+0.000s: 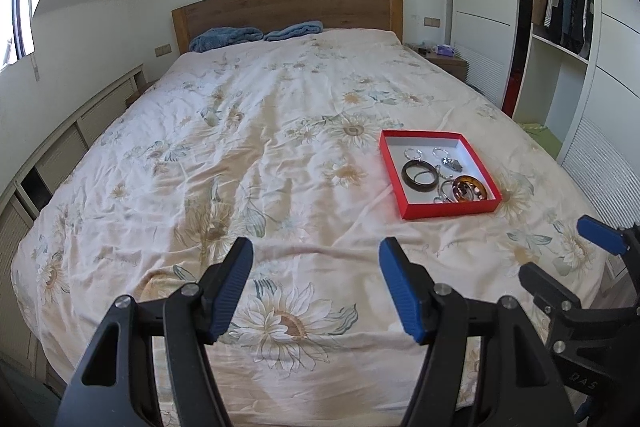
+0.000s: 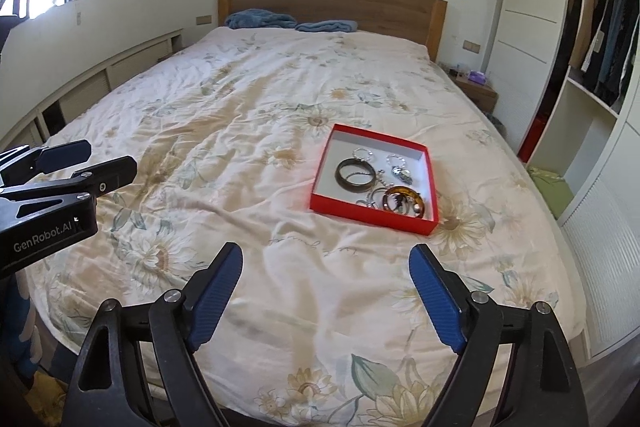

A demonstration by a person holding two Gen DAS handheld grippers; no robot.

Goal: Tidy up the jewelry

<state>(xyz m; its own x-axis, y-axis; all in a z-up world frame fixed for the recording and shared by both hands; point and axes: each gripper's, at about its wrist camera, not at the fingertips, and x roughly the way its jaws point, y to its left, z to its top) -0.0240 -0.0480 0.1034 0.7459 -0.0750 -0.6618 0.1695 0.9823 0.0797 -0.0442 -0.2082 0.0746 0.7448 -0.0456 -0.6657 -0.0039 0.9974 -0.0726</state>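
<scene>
A shallow red box [image 1: 448, 213] [image 2: 372, 217] lies on the floral bedcover, right of the bed's middle. Inside are a dark bangle [image 1: 419, 175] [image 2: 355, 175], an amber bangle [image 1: 470, 189] [image 2: 402, 202], silver key rings [image 1: 414, 154] [image 2: 362, 153] and a small chain. My left gripper [image 1: 317, 251] [image 2: 106, 157] hovers open over the bed's near end, left of and short of the box, with nothing between its blue pads. My right gripper [image 2: 326, 255] [image 1: 560, 251] stands open just in front of the box, also holding nothing.
The bed [image 1: 240, 147] has a wooden headboard [image 1: 288, 5] with blue folded towels [image 1: 256, 33] against it. Low cabinets [image 2: 100, 79] run along the left wall. A nightstand [image 2: 474, 87] and an open wardrobe with hanging clothes [image 2: 604, 39] stand on the right.
</scene>
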